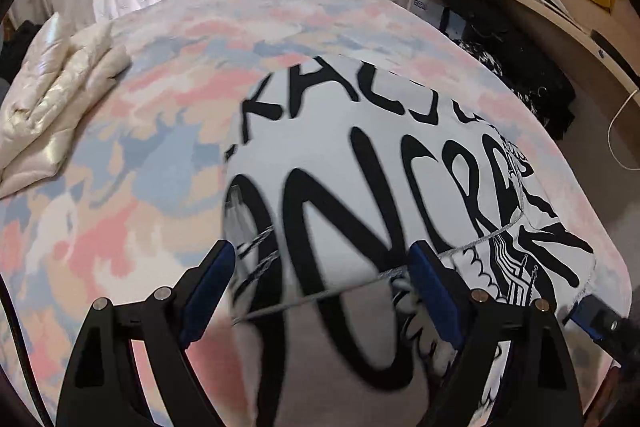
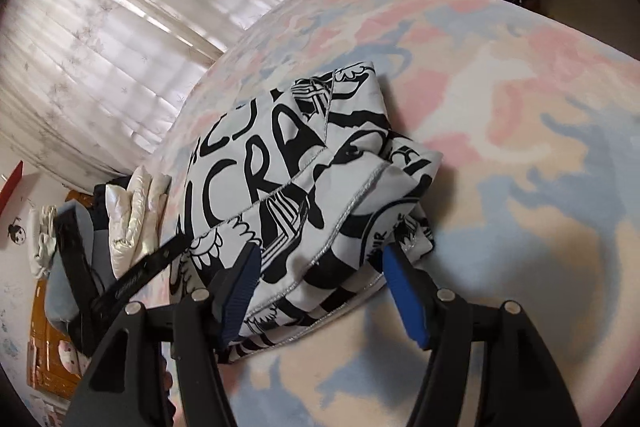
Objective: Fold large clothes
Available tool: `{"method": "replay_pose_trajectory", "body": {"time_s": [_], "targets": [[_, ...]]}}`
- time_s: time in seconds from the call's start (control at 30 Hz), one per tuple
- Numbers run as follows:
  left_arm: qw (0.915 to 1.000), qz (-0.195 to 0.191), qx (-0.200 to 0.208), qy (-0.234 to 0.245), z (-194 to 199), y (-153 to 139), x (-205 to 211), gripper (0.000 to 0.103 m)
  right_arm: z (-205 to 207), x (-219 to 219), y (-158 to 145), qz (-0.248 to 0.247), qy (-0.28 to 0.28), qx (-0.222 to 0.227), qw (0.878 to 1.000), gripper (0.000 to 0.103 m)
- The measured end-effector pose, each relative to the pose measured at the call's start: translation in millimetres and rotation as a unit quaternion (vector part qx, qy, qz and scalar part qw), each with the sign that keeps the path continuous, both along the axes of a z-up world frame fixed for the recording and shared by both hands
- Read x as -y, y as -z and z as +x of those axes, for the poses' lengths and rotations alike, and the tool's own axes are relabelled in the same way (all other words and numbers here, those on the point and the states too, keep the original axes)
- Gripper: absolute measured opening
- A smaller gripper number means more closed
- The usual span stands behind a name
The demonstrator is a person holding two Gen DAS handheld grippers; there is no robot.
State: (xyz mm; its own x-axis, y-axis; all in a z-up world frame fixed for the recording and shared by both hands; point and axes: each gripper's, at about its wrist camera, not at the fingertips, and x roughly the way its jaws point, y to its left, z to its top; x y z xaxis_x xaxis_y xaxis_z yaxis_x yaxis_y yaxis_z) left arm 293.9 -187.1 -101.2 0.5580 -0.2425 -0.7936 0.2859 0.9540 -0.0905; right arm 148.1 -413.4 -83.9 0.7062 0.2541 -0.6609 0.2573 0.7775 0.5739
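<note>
Between open fingers (image 2: 394,291): folded printed garment (image 2: 304,163), untouched, on bed (image 2: 520,107).

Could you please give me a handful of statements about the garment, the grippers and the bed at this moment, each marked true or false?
1. The white garment with black lettering lies folded in a bundle on the pastel bedspread. True.
2. The right gripper is clamped shut on the garment. False: its jaws stand apart, with the garment's near edge between them and no pad pressing on it.
3. The left gripper has its jaws open over the printed fabric. True.
4. A cream quilted jacket lies on the bed apart from the printed garment. True.
5. The printed garment is spread out flat across the whole bed. False: it is a compact folded bundle, with bare bedspread around it.
</note>
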Motion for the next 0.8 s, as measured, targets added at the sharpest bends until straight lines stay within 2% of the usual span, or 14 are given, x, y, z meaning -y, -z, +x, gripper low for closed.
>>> {"method": "replay_pose_trajectory", "body": {"time_s": [0.1,0.17,0.23,0.27,0.33,0.47,0.53,0.57,0.6,0.67,0.73,0.8], "targets": [[0.9998,0.018,0.001,0.004,7,9,14,0.099,11,0,9,-0.004,-0.002,-0.001,1.000,0.063],[0.9994,0.033,0.002,0.003,9,12,19,0.099,20,0,10,-0.017,-0.001,0.005,1.000,0.061],[0.9993,0.037,0.004,-0.003,11,15,18,0.099,31,-5,8,-0.049,-0.007,0.021,0.999,0.050],[0.9994,0.032,0.007,-0.008,10,15,14,0.099,38,-10,6,-0.070,-0.015,0.025,0.997,0.035],[0.9995,0.017,0.012,-0.023,9,17,3,0.097,50,-16,5,-0.069,-0.044,0.037,0.996,0.021],[0.9964,-0.034,0.048,-0.062,-1,21,-34,0.096,53,-29,-14,-0.054,-0.089,0.090,0.990,0.021],[0.9946,-0.048,0.054,-0.075,-4,26,-50,0.096,50,-29,-15,-0.029,-0.111,0.114,0.987,0.021],[0.9942,-0.061,0.048,-0.074,-4,31,-58,0.096,50,-27,-11,-0.024,-0.111,0.108,0.988,0.020],[0.9941,-0.071,0.038,-0.073,-3,34,-61,0.096,52,-21,3,-0.018,-0.102,0.083,0.991,0.020],[0.9934,-0.088,0.017,-0.072,-1,39,-63,0.097,54,-4,41,0.007,-0.076,0.009,0.997,0.017],[0.9939,-0.086,0.010,-0.069,0,40,-61,0.097,47,4,53,0.026,-0.067,0.004,0.997,0.017],[0.9950,-0.076,0.010,-0.065,-1,38,-58,0.097,41,0,45,-0.004,-0.064,0.002,0.998,0.018]]}}
